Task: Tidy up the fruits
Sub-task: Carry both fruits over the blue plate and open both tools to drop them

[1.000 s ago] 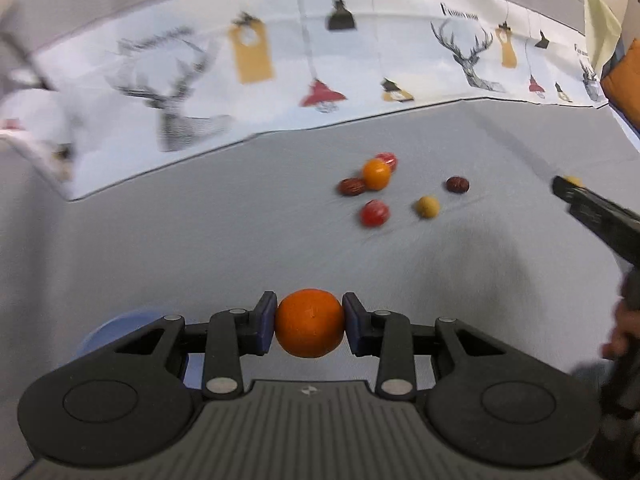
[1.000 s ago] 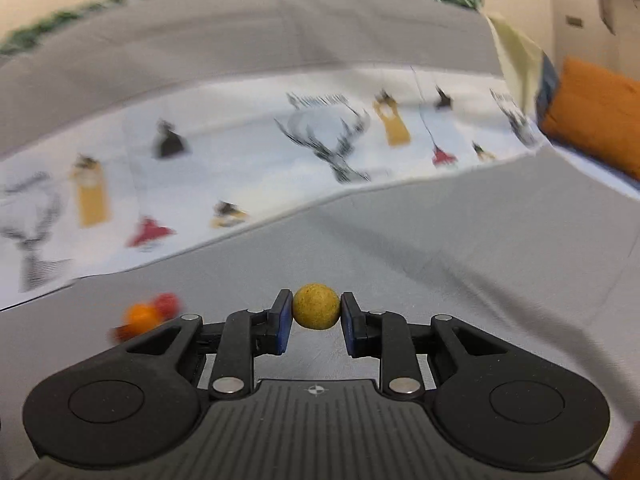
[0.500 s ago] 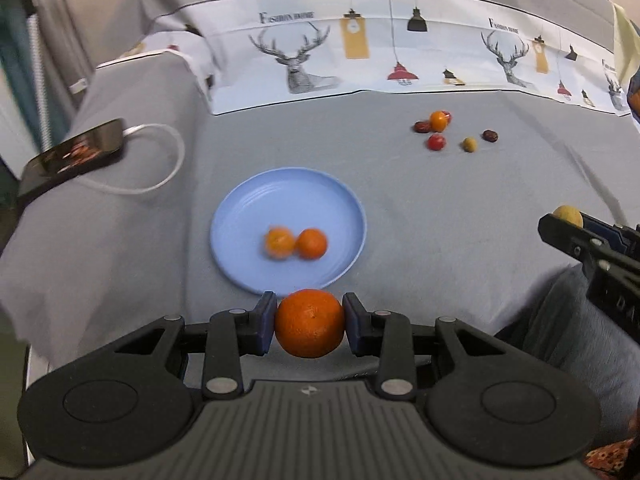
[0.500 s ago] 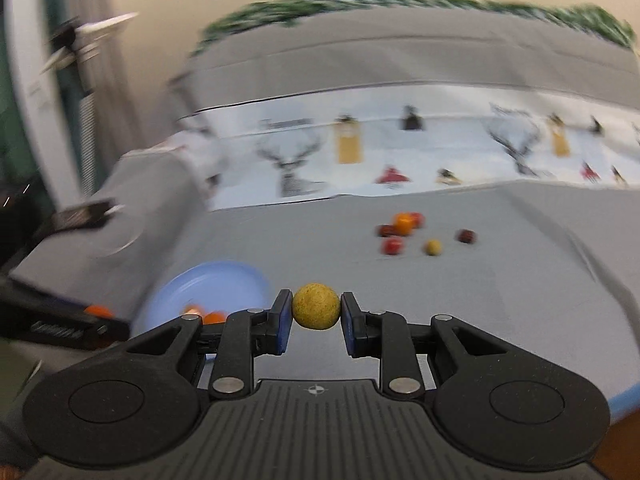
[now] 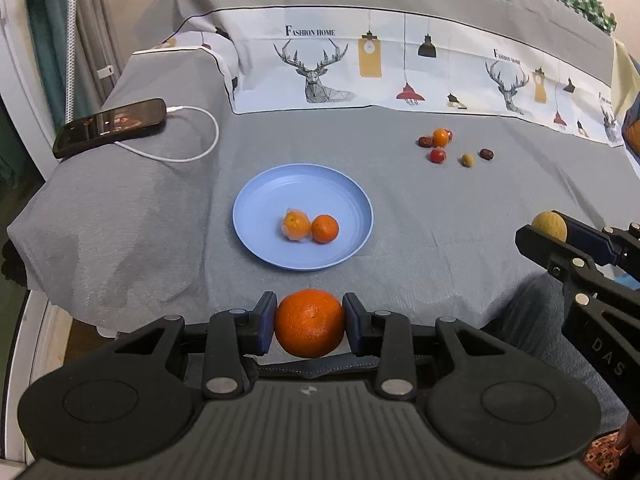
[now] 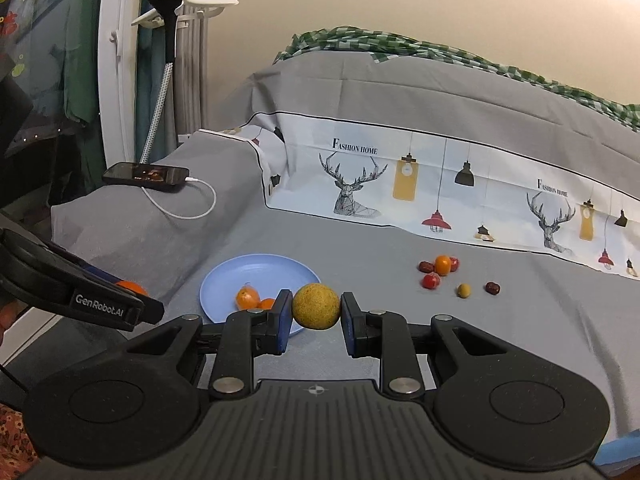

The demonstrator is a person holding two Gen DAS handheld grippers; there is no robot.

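Both grippers loaded, plate below

My left gripper (image 5: 309,323) is clamped on a large orange (image 5: 309,323), its blue pads pressed against the fruit's two sides. It hangs above the near edge of the bed (image 5: 460,208), which is covered in a grey sheet. Just beyond it sits the blue plate (image 5: 276,184), with two small oranges (image 5: 325,228) lying side by side and touching near its middle. The left one of the pair seems to be wrapped in clear film, though I can't be sure from here.

My right gripper (image 6: 316,306) is closed on a round yellow fruit (image 6: 316,306), held between its pads. From the right wrist view the plate lies just behind and to the left of that fruit. In the left wrist view the same gripper shows at the right edge, off to the right of the plate.

Farther back on the sheet, well apart from the plate, is a loose cluster of small fruits (image 5: 440,138): a small orange with a dark red one touching its left side, a red one just in front, then a small yellow-green one and another dark red one to the right.

A phone (image 5: 110,126) lies on the raised left part of the bed, with a white cable (image 5: 192,156) plugged in
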